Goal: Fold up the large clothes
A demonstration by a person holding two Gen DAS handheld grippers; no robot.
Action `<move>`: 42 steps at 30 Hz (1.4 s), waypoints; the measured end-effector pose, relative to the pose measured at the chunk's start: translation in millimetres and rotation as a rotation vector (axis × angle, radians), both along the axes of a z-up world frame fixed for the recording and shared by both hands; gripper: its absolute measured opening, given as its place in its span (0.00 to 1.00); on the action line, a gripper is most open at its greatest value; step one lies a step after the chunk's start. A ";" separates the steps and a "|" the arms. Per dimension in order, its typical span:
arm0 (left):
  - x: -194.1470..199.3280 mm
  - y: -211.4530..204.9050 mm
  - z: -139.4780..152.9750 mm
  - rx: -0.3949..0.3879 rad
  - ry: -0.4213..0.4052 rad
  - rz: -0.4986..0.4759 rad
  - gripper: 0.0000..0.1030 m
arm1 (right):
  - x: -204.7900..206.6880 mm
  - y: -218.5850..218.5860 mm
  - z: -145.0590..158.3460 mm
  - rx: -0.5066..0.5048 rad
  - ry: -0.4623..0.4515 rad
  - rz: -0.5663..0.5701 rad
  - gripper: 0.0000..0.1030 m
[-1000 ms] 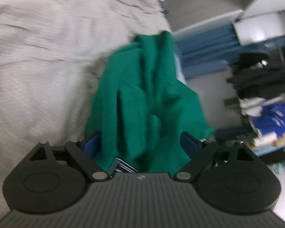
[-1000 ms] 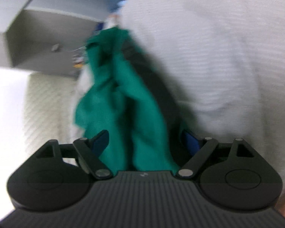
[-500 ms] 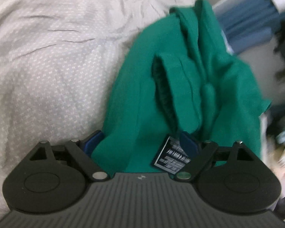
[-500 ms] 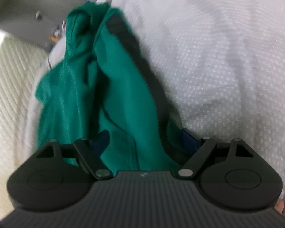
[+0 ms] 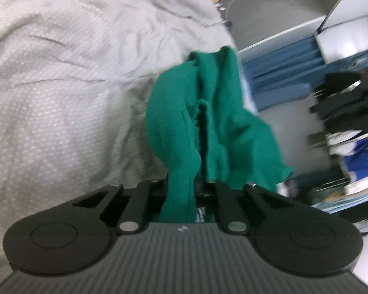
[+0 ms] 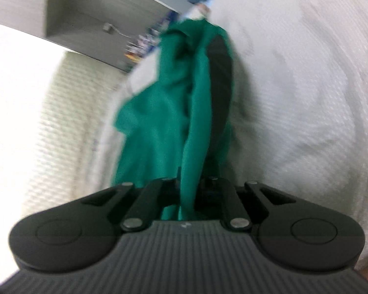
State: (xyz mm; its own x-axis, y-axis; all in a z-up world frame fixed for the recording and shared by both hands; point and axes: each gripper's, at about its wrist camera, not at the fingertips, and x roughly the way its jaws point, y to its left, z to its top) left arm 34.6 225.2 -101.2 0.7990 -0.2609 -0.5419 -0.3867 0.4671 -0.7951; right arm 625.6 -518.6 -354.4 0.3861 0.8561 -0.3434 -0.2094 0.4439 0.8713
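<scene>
Green garment (image 5: 208,122) — pinched between both closing grippers

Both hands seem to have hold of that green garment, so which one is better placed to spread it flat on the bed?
Probably the left gripper: it grips the green garment, with open bedspread beside it. The right gripper grips it too, nearer the bed's edge.

No legible text. The dark sewn-in label (image 5: 201,214) on the green knit garment (image 5: 208,127) carries pale print, too blurred to read.
</scene>
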 end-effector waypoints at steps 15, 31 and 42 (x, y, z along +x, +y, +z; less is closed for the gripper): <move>-43.1 13.2 91.1 -0.039 -0.197 -0.058 0.06 | -28.7 -50.7 53.9 0.209 -0.163 -0.013 0.07; -205.4 -6.9 123.4 -0.060 -0.327 -0.153 0.06 | -144.2 -116.0 73.1 0.231 -0.263 -0.002 0.08; -82.3 13.2 141.2 -0.103 -0.380 -0.040 0.07 | -45.8 -77.9 95.1 0.282 -0.139 -0.135 0.08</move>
State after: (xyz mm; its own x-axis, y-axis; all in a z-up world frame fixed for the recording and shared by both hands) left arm -47.7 238.4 40.0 0.9256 -0.3332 -0.1793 -0.0394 0.3865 -0.9215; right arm 579.8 -596.5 -259.4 0.5293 0.8477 -0.0364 -0.2904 0.2213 0.9310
